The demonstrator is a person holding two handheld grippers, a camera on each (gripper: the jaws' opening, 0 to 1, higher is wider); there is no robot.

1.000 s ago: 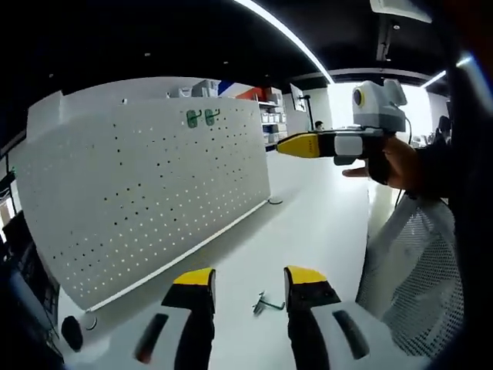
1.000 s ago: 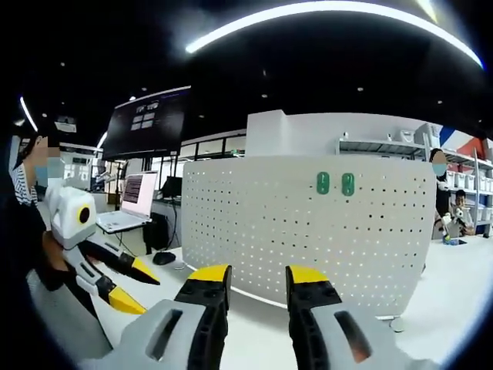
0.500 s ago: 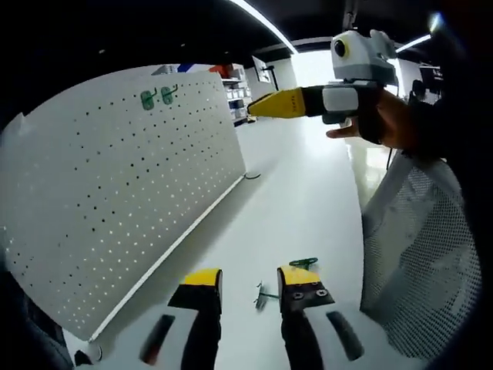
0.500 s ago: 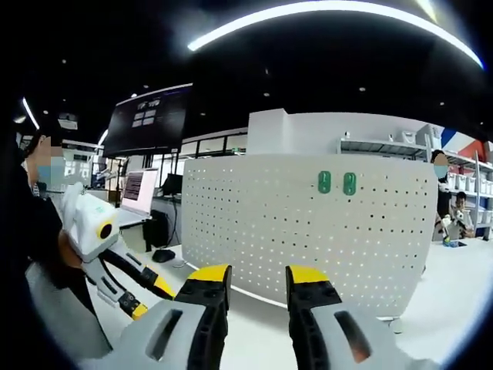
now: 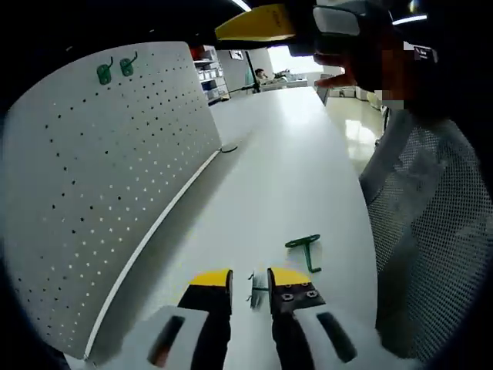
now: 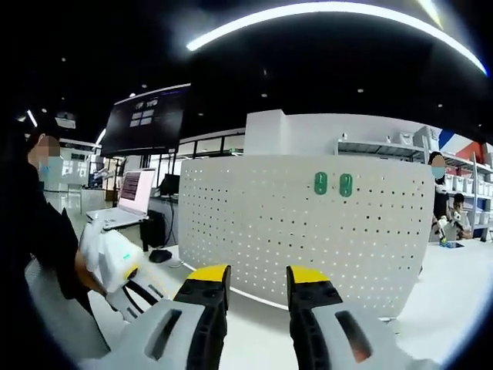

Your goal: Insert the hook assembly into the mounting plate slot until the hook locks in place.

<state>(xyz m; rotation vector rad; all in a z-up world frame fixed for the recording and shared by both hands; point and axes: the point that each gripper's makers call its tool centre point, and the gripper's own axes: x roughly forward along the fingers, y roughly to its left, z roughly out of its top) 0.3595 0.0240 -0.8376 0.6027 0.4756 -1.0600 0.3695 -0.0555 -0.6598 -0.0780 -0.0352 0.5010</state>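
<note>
The white pegboard mounting plate (image 5: pixel 100 177) stands upright along the table's left side, with two green hooks (image 5: pixel 114 69) hung near its top. My left gripper (image 5: pixel 250 284) is low over the table and open, jaws fairly close together. A small grey-green hook (image 5: pixel 254 288) lies on the table between its fingertips. A second green hook (image 5: pixel 304 248) lies just beyond the right jaw. My right gripper (image 6: pixel 256 279) is open and empty, facing the pegboard (image 6: pixel 308 231) and its green hooks (image 6: pixel 333 183). The right gripper's yellow jaw (image 5: pixel 254 23) shows high up, held by a hand.
The long white table (image 5: pixel 293 162) runs away beside the pegboard. A person's mesh-sleeved arm (image 5: pixel 424 231) fills the right side. The left gripper (image 6: pixel 115 262) shows low at left, with a laptop (image 6: pixel 127 204), a dark screen (image 6: pixel 150 119) and shelves behind.
The left gripper has dropped toward the table and come up to the small hook, its jaws narrowing around it. The right gripper has hardly moved.
</note>
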